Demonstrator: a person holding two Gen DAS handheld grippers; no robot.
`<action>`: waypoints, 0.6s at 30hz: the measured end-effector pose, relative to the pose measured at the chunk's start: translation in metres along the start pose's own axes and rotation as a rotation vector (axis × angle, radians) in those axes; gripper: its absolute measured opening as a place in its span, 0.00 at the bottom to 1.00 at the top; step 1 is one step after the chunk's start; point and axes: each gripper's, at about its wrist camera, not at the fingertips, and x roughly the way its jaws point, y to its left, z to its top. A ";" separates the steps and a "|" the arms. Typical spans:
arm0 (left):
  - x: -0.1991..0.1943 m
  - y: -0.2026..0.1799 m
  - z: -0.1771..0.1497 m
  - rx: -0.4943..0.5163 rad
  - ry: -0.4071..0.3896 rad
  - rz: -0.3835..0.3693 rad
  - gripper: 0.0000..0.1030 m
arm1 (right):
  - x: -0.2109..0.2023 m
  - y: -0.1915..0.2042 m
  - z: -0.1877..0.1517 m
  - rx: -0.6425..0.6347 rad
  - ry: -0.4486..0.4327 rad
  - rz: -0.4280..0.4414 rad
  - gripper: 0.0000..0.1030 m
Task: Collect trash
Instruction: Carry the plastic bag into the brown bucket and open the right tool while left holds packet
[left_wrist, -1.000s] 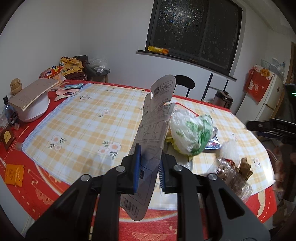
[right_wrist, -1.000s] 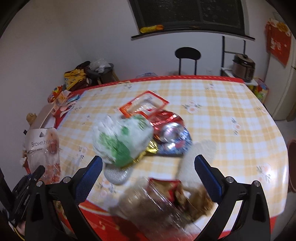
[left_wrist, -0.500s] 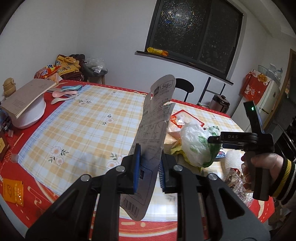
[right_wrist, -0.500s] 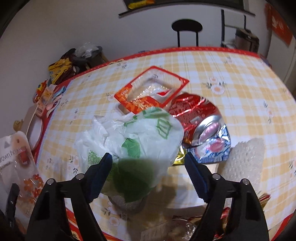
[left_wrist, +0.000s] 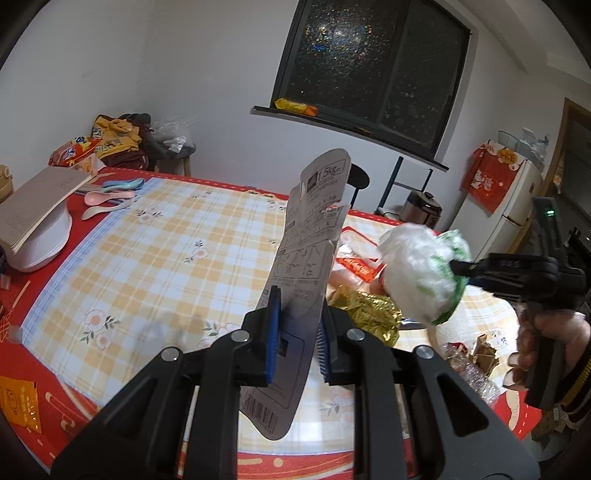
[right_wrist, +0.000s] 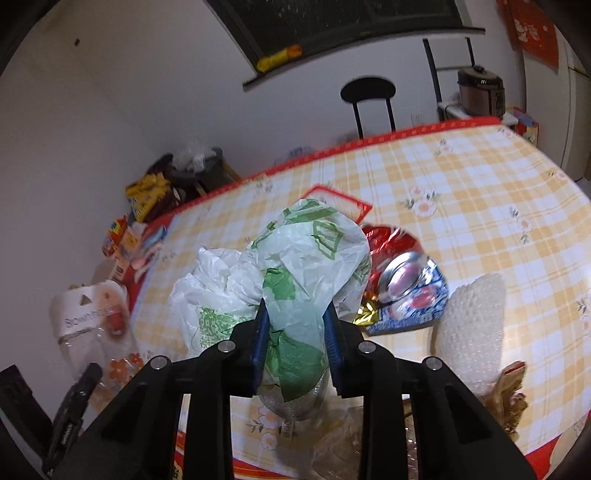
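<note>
Left wrist view: left gripper (left_wrist: 297, 343) is clamped on a flat grey printed cardboard packaging card (left_wrist: 308, 258), blue pads pinching it low near the barcode end, so the card stands upright and clear of the table, probably carried along while the other hand works. Beyond it the round table with the yellow-and-white checked floral cloth (left_wrist: 155, 254) bears the rest of the trash: a crumpled gold foil wrapper (left_wrist: 365, 317) just right of the card and a red plastic tray (left_wrist: 356, 260) behind it. At right a hand (left_wrist: 546, 343) holds the right gripper (left_wrist: 456, 267), its tips buried in a crumpled white-and-green plastic bag (left_wrist: 424, 273) that looks lifted above the pile. Right wrist view: its jaws have just been closing, and the bag sits between them, pads pressing on a pinched neck of film. Gripping a gathered fold is sensible, since loose film would slip out. Below and right of the bag lie a red-and-blue shiny foil packet (right_wrist: 406, 291) and a white bubble-wrap sheet (right_wrist: 472, 325), still on the cloth. The card shows at the left edge, its other face. No bin in either view, so I can't tell where this goes.
</note>
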 end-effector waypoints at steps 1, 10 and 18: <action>0.000 -0.001 0.001 0.001 -0.003 -0.006 0.20 | -0.011 -0.001 0.003 -0.003 -0.025 0.000 0.28; 0.002 -0.025 0.016 0.022 -0.030 -0.097 0.20 | -0.097 -0.042 0.014 0.018 -0.196 -0.103 0.28; 0.014 -0.087 0.025 0.084 -0.036 -0.185 0.20 | -0.162 -0.109 0.005 0.079 -0.289 -0.197 0.28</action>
